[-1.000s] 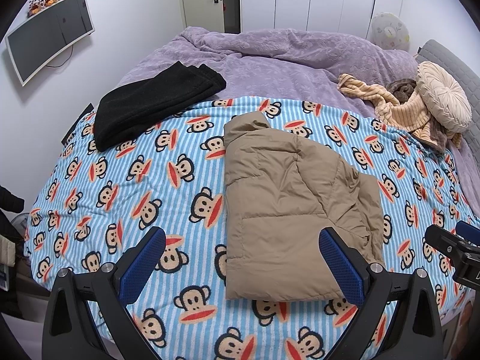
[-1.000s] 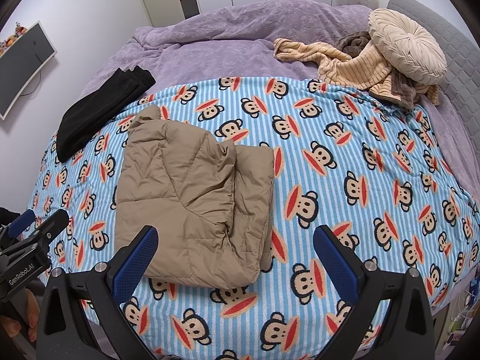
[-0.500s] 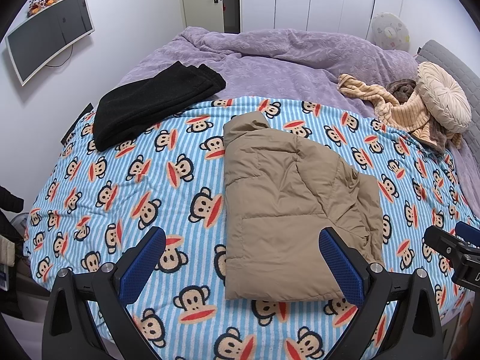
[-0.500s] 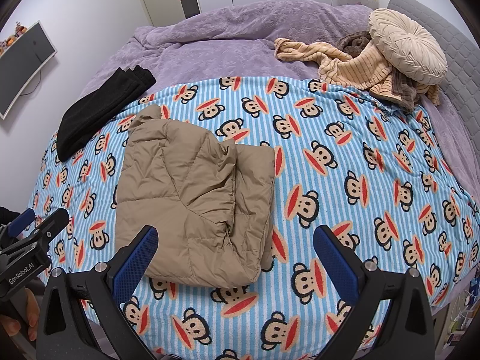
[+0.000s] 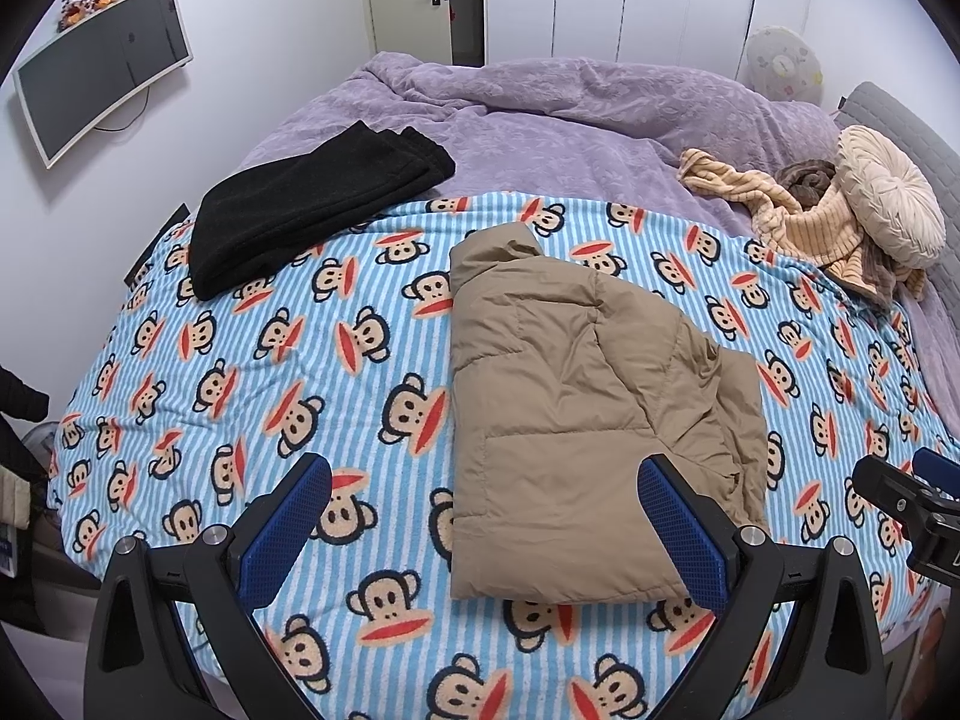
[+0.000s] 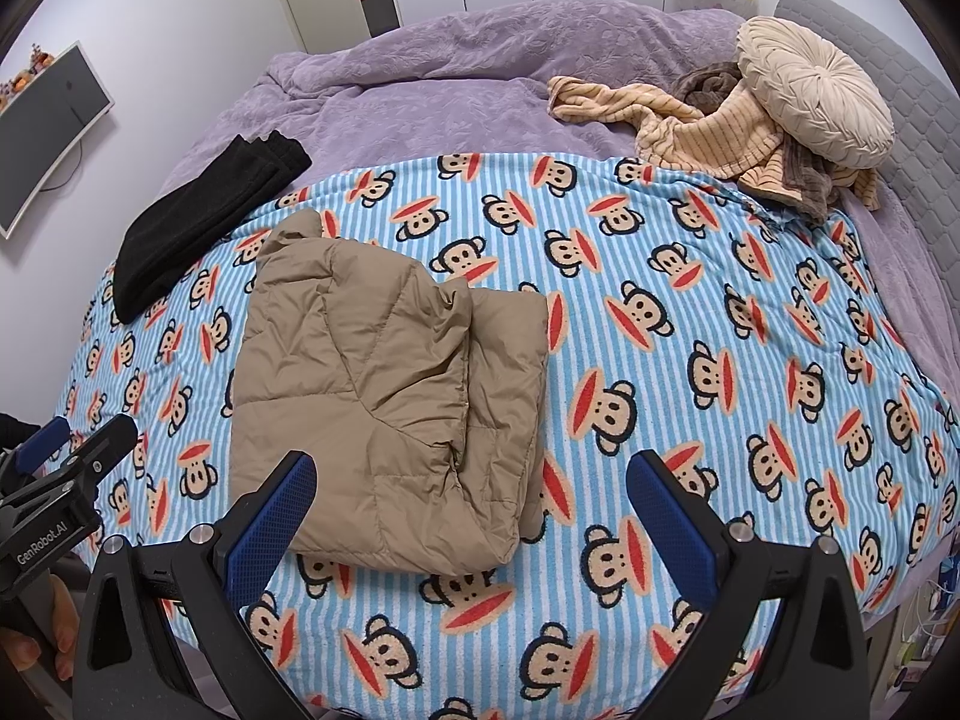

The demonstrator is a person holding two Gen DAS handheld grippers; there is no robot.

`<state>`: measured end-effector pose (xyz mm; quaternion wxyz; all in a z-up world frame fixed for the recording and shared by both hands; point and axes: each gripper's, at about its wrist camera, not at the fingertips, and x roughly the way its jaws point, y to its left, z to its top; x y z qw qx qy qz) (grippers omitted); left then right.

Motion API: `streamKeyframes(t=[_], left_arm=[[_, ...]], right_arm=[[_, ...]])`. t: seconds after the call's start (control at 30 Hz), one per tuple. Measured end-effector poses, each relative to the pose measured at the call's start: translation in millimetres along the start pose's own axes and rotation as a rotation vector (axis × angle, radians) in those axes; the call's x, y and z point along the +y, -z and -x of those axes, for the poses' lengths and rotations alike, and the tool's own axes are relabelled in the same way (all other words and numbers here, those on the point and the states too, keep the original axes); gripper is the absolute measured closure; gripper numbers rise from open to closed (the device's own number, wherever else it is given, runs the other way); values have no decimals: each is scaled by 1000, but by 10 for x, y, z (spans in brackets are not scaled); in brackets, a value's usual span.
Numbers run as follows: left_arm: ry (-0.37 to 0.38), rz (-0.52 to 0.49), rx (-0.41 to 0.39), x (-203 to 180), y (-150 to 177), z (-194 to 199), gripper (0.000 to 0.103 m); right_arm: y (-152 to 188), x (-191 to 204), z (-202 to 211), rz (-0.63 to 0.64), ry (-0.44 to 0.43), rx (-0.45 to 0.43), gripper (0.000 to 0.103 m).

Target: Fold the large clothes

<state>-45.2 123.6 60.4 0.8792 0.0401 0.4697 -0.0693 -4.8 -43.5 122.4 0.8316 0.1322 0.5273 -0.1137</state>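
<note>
Two claws hang over the near edge of the bed, both spread wide and gripping nothing. The left claw (image 5: pixel 483 531) frames the near end of the one tan jacket (image 5: pixel 576 420), its right pad overlapping the jacket's near right corner in view; whether it touches cannot be told. The right claw (image 6: pixel 471 525) sits further right, its left pad over the jacket's near edge.

The jacket lies folded on the one monkey-print blanket (image 5: pixel 288 360), left of centre. Further off lie one folded black garment (image 5: pixel 306 204), one purple duvet (image 5: pixel 540 120), a heap of striped cloth (image 6: pixel 690 132) and one round cushion (image 6: pixel 816 102).

Only the right view shows writing: "GenRobot.AI" on the left claw's body (image 6: pixel 54 534), with fingers (image 6: pixel 63 618) below it. The left view shows the whole wall screen (image 5: pixel 102 66); the right view only part of it.
</note>
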Motion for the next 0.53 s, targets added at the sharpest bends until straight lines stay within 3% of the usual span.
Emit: streamKeyframes(t=[0.53], left_arm=[[-14, 26, -18, -40, 58, 35, 1]], right_arm=[[31, -9, 0, 1, -3, 6, 0]])
